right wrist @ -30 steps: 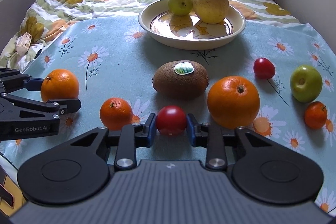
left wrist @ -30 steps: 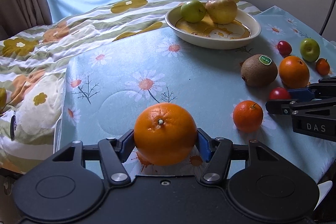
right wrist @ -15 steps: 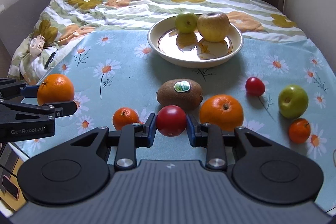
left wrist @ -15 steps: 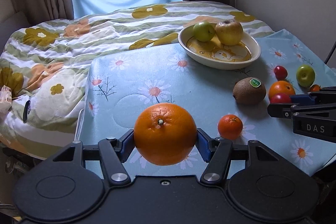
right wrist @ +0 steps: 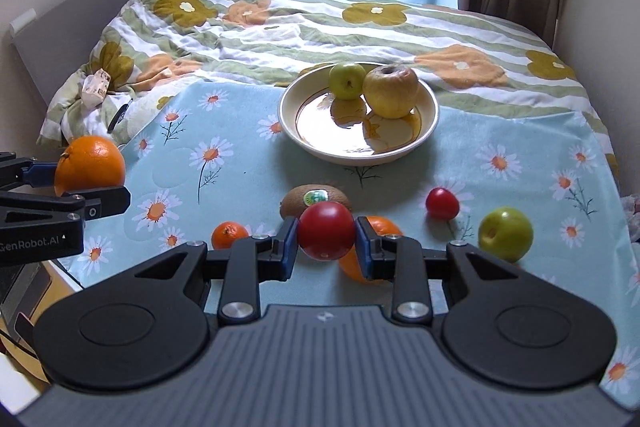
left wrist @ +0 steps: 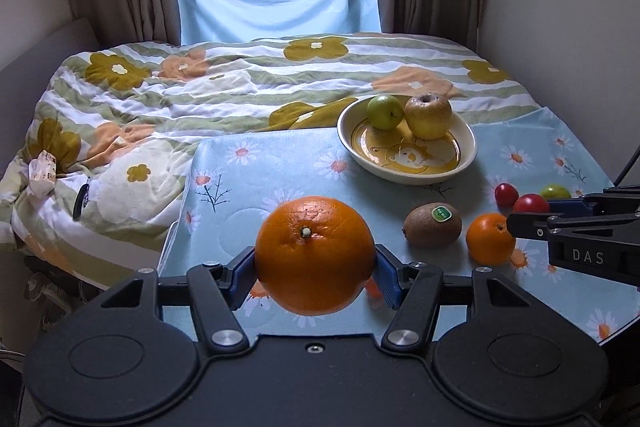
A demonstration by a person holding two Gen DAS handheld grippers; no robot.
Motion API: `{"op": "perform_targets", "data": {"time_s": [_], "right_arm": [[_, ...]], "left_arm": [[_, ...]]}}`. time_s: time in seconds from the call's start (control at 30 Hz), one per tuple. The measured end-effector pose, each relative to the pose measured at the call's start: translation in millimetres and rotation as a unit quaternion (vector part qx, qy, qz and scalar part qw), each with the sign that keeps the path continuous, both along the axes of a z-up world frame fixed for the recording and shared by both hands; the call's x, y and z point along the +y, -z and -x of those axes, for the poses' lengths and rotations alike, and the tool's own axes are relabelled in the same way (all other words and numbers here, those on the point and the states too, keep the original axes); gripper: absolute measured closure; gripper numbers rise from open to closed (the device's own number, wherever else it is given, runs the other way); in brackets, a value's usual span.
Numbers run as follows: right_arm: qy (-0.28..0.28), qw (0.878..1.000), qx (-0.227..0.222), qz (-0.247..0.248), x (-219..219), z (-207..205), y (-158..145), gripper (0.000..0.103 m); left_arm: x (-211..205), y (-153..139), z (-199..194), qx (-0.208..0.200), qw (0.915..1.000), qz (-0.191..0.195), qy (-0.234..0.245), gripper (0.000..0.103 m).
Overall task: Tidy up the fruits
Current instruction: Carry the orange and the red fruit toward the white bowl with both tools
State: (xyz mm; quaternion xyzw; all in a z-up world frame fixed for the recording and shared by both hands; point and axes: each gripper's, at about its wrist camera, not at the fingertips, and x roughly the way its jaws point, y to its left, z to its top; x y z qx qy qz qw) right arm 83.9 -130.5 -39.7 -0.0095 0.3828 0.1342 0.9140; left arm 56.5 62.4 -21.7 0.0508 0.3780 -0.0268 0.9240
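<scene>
My left gripper (left wrist: 315,273) is shut on a large orange (left wrist: 315,254) and holds it above the near left of the daisy cloth; it also shows in the right wrist view (right wrist: 90,166). My right gripper (right wrist: 326,250) is shut on a red tomato (right wrist: 326,231), lifted over the fruit on the cloth; the tomato also shows in the left wrist view (left wrist: 531,203). A cream bowl (right wrist: 428,123) at the back holds a green apple (right wrist: 347,79) and a yellow apple (right wrist: 391,91).
On the cloth lie a kiwi (left wrist: 432,225), an orange (left wrist: 490,239), a small mandarin (right wrist: 229,234), a second tomato (right wrist: 442,203) and a green apple (right wrist: 506,234). A rumpled floral quilt (left wrist: 168,99) covers the bed behind. A wall stands to the right.
Both grippers have risen and drawn back from the cloth with their fruit, so the bowl and loose fruit look smaller and farther off.
</scene>
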Motion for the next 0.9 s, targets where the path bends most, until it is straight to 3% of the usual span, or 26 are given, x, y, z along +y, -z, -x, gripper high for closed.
{"op": "perform_targets", "data": {"time_s": [0.37,0.9], "right_arm": [[-0.05,0.998,-0.009,0.025,-36,-27,-29,0.058],[-0.009,1.0,-0.003,0.028,-45,-113,-22,0.058]], "left_arm": [[-44,-21,-18,-0.022,0.9993,0.016,-0.024,0.038],[-62,-8,-119,-0.017,0.9996,0.018,0.009,0.038]]}}
